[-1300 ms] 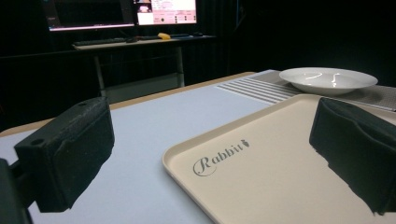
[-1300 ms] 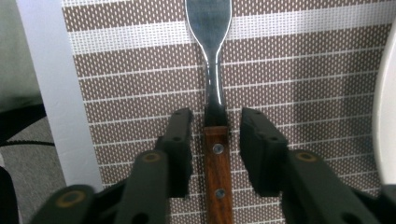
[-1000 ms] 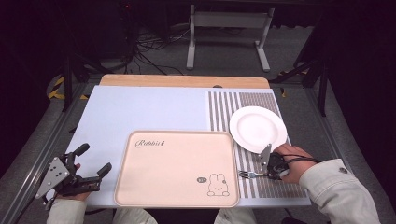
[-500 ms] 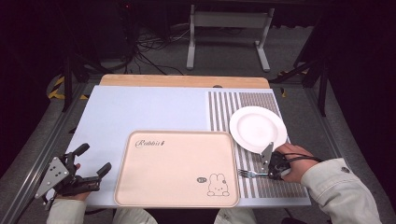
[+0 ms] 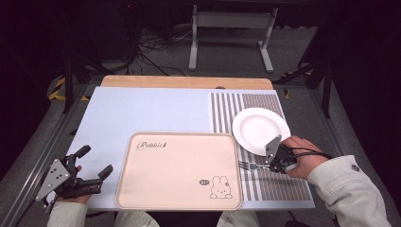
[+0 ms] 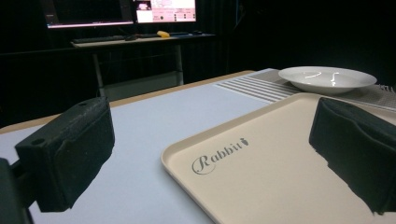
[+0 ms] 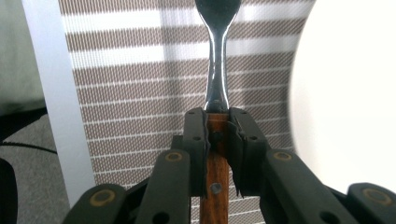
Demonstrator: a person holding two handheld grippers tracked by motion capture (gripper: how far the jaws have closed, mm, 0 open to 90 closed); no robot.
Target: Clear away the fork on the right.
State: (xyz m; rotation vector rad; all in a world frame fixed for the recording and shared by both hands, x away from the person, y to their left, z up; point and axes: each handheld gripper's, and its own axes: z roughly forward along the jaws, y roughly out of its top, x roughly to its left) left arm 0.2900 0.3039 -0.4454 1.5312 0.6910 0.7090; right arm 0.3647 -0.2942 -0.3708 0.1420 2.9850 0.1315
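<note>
My right gripper (image 5: pixel 270 165) has its fingers (image 7: pixel 195 135) clamped narrow on the wooden handle of the fork (image 7: pixel 217 70), just behind the metal neck, with the tines over the striped placemat (image 5: pixel 279 182) between the plate (image 5: pixel 261 130) and the tray (image 5: pixel 179 171). My left gripper (image 5: pixel 92 163) rests at the table's (image 5: pixel 142 111) near left corner, fingers (image 6: pixel 65 156) wide apart and holding nothing. I judge the grip sits far back on a slim, smooth handle, so the fork could pivot or slide between the pads if I swing it fast; the tines could also clip the plate rim or the tray's raised edge. Count: one fork, one white plate, one beige tray, one striped placemat.
</note>
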